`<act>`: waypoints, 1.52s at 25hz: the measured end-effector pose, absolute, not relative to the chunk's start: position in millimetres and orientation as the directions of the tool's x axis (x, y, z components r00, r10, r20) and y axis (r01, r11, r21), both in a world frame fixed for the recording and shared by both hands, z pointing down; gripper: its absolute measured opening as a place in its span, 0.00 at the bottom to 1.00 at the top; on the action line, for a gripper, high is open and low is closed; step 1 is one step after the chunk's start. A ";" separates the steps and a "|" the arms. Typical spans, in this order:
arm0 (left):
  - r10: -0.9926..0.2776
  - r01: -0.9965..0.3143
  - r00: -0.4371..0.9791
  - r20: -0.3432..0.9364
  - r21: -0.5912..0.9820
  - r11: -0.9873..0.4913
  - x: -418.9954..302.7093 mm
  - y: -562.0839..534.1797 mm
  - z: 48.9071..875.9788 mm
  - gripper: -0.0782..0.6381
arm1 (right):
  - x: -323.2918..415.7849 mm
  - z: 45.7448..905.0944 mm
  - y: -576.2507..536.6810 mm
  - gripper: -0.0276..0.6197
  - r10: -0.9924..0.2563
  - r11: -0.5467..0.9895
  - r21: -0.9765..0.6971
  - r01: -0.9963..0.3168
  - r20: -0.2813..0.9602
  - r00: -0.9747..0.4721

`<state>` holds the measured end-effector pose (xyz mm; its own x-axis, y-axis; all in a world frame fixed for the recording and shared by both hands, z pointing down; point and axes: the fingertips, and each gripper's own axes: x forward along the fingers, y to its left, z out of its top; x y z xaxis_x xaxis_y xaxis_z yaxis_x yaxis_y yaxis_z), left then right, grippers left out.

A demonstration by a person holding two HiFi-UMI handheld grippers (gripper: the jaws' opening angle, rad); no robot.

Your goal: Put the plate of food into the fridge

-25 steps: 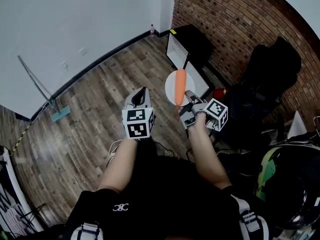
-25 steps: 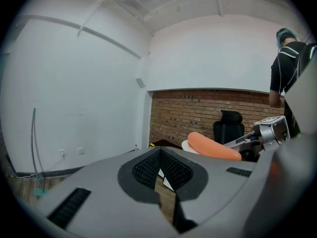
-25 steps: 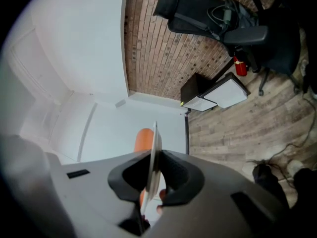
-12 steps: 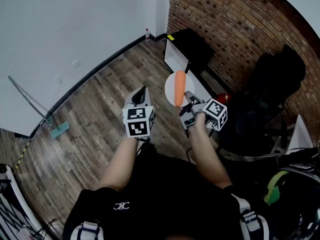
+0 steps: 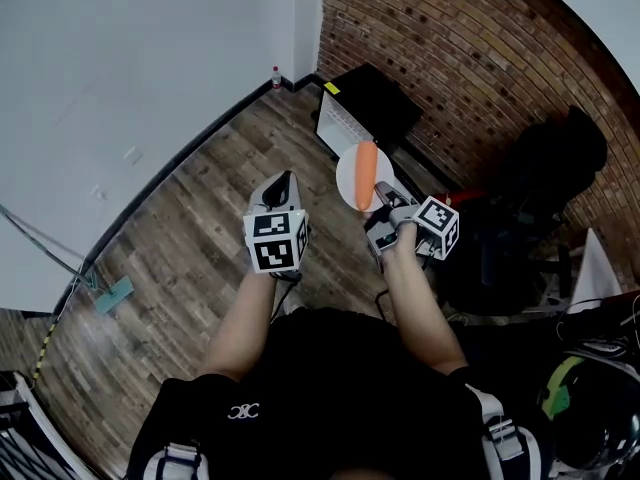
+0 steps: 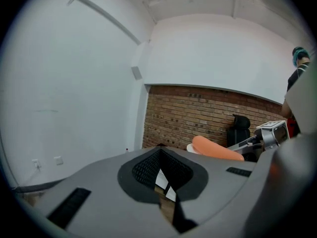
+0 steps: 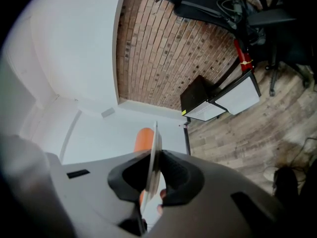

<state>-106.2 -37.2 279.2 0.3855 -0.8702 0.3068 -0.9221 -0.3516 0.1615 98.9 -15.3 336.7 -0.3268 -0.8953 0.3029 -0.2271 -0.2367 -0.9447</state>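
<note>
While the right hand-held gripper (image 5: 379, 197) pinches the plate (image 5: 346, 177) of orange food (image 5: 366, 172), the left hand-held gripper (image 5: 281, 182) is closed, empty.

Whole room slides in the head view, so the person is on the move across the wood floor (image 5: 180, 228), heading for the corner where the white wall meets the brick wall (image 5: 450, 38). The brick fills more of the top now. The black mini fridge (image 5: 380, 93) with its open white door (image 5: 343, 128) sits a bit lower and further left, and the little bottle (image 5: 276, 74) at the floor's far edge drifts left and down. The mop (image 5: 112, 294) by the floor's left edge drops much lower, most of its handle cut off. The dark round thing (image 5: 590, 418) at right slips toward the bottom corner. The plate (image 5: 348, 180) with the carrot (image 5: 366, 163) nudges slightly right.
</note>
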 end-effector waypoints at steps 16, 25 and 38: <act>-0.838 -0.903 0.426 0.341 0.226 -0.366 -108.4 -97.1 321.1 0.10 | 105.0 367.0 -63.6 0.11 -0.907 -0.242 -0.943 -0.230 0.304 -0.291; -0.809 -0.898 0.438 0.391 0.147 -0.415 -72.2 -194.8 325.3 0.10 | 143.9 387.2 -158.9 0.11 -0.927 -0.229 -0.958 -0.171 0.268 -0.261; -0.762 -0.863 0.483 0.432 0.085 -0.499 14.1 -351.3 329.6 0.10 | 197.8 424.4 -276.6 0.11 -0.904 -0.290 -0.941 -0.172 0.329 -0.274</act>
